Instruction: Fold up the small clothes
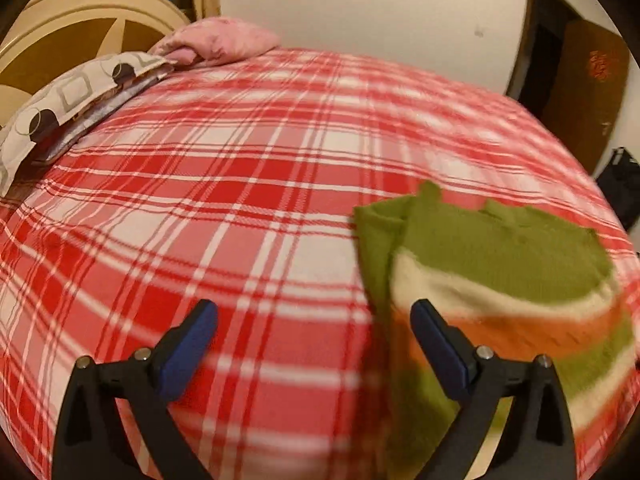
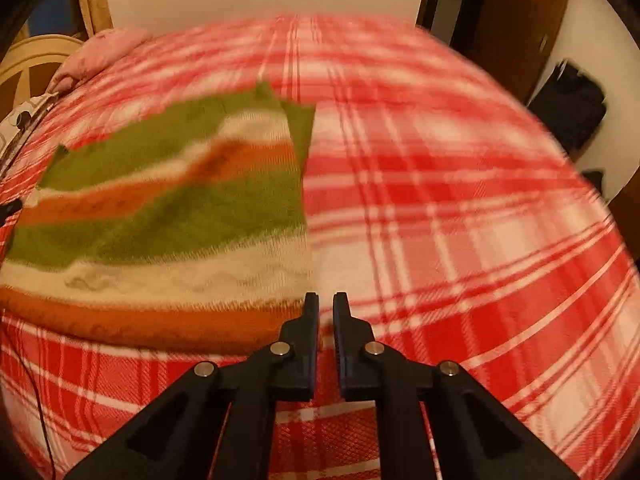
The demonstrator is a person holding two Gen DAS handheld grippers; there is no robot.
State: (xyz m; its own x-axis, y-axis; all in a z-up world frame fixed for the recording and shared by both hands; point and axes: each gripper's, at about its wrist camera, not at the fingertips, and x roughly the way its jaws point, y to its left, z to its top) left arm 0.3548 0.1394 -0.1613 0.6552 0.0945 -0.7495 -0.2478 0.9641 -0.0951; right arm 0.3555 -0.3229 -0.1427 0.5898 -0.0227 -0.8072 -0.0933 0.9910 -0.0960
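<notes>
A small knitted garment (image 1: 500, 248) with green, cream and orange stripes lies partly folded on the red plaid bed cover (image 1: 240, 200). My left gripper (image 1: 313, 308) hovers open and wide over the cover, and its right finger (image 1: 436, 344) stands over the garment's left edge; nothing is between the pads. In the right wrist view the garment (image 2: 160, 208) lies to the left. My right gripper (image 2: 325, 297) is at the garment's near right corner, its jaws almost together with only a thin gap. Only plaid cover (image 2: 460, 240) shows through that gap.
A pink pillow (image 1: 216, 40) and a patterned pillow (image 1: 72, 96) lie by the cream headboard (image 1: 80, 28) at the far left. A brown door (image 1: 580, 80) and a dark bag (image 1: 620, 184) stand beyond the bed's right side. A thin cable (image 2: 36, 380) runs along the near left.
</notes>
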